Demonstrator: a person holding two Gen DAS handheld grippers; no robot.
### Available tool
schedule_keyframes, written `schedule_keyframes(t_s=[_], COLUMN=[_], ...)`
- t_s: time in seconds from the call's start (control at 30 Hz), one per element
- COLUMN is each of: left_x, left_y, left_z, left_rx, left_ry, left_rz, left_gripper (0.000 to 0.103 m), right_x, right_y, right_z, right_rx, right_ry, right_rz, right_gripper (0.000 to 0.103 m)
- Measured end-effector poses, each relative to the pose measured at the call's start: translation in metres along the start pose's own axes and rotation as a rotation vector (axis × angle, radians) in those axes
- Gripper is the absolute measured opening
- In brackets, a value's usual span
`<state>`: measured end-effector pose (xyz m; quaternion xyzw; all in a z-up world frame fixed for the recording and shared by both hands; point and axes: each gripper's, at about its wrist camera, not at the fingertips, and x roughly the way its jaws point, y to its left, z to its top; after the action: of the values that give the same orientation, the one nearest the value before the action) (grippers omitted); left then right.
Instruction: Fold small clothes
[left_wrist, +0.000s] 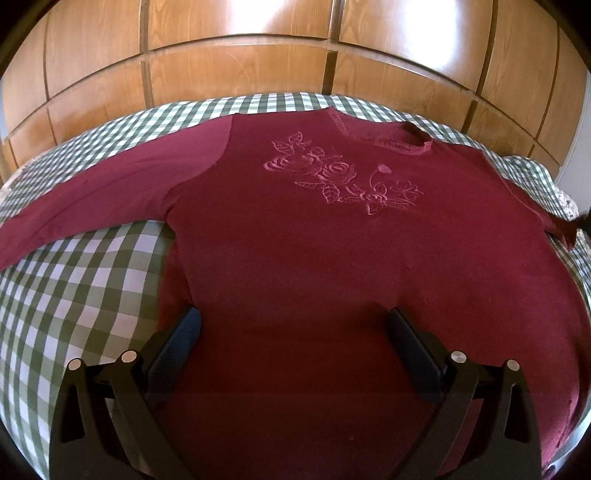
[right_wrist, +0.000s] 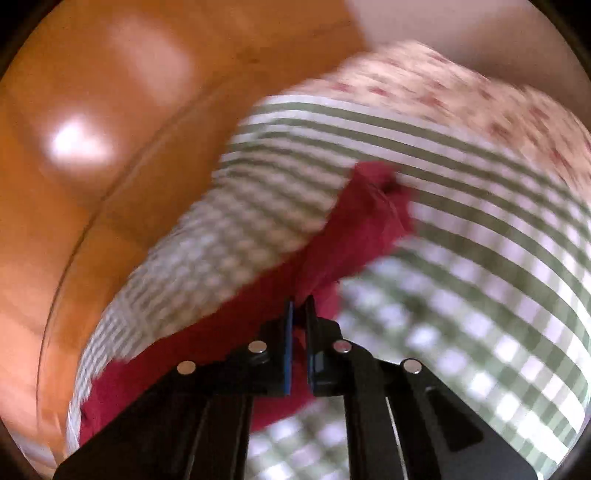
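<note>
A dark red long-sleeved shirt (left_wrist: 314, 236) with embroidered roses lies front up on a green and white checked cloth (left_wrist: 85, 280). Its left sleeve (left_wrist: 110, 192) stretches out flat to the left. My left gripper (left_wrist: 293, 325) is open above the shirt's lower body, holding nothing. My right gripper (right_wrist: 300, 306) is shut on the shirt's right sleeve (right_wrist: 365, 229), which rises from the jaws toward the cuff. The right wrist view is blurred by motion.
The checked cloth (right_wrist: 480, 206) covers a bed. A floral fabric (right_wrist: 461, 96) lies at the bed's far edge in the right wrist view. Wooden panelled wardrobe doors (left_wrist: 258, 48) stand close behind the bed.
</note>
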<state>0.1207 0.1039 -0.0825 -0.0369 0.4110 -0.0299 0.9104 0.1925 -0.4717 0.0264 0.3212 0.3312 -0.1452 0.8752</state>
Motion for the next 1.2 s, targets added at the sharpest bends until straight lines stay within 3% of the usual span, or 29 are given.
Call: schedule_keyframes(t_s=[0.13,0.37,0.5,0.63,0.7,0.73,0.77,0.8,0.9,0.93,1.03,1.2], left_x=[0.000,-0.003,-0.004,-0.006,-0.006,-0.007,-0.008,-0.009,-0.014,-0.015,-0.015,0.009], left_y=[0.000,0.002,0.002,0.003,0.003,0.004,0.005,0.007,0.015,0.018,0.019,0.008], left_z=[0.000,-0.001,-0.001,0.000,0.003,0.005,0.007,0.009,0.022,0.027,0.050,0.097], left_rx=[-0.002,-0.007,-0.009,-0.012,-0.012,-0.013,-0.017,-0.023,-0.079,-0.105,-0.141,-0.194], left_ry=[-0.003,-0.008,-0.009,0.004,0.020,0.030,0.039,0.046,0.060,0.064,0.060,0.071], left_rz=[-0.005,-0.013,-0.018,-0.027,-0.033,-0.038,-0.040,-0.037,-0.065,-0.093,-0.173,-0.309], left_gripper=[0.099,0.099,0.099,0.099,0.099,0.099,0.096,0.094,0.077,0.069,0.058,0.058], right_x=[-0.002,0.017,0.030,0.037,0.038,0.038,0.033,0.028,0.011,0.006,-0.009,-0.021], right_y=[0.081,0.223,0.285,0.318,0.325,0.326,0.323,0.319,0.295,0.288,0.253,0.184], right_z=[-0.024,-0.112,-0.166,-0.205,-0.216,-0.218,-0.218,-0.216,-0.214,-0.213,-0.213,-0.210], right_rx=[-0.176,-0.413,-0.491,-0.529,-0.522,-0.508,-0.488,-0.477,-0.468,-0.460,-0.434,-0.319], right_ry=[0.028,0.151,0.240,0.300,0.320,0.332,0.326,0.303,0.298,0.300,0.300,0.315], right_rz=[0.091,0.262,0.329,0.363,0.383,0.399,0.414,0.419,0.444,0.450,0.448,0.419], right_gripper=[0.005,0.005,0.005,0.009,0.013,0.041,0.059,0.072,0.072,0.076,0.086,0.090])
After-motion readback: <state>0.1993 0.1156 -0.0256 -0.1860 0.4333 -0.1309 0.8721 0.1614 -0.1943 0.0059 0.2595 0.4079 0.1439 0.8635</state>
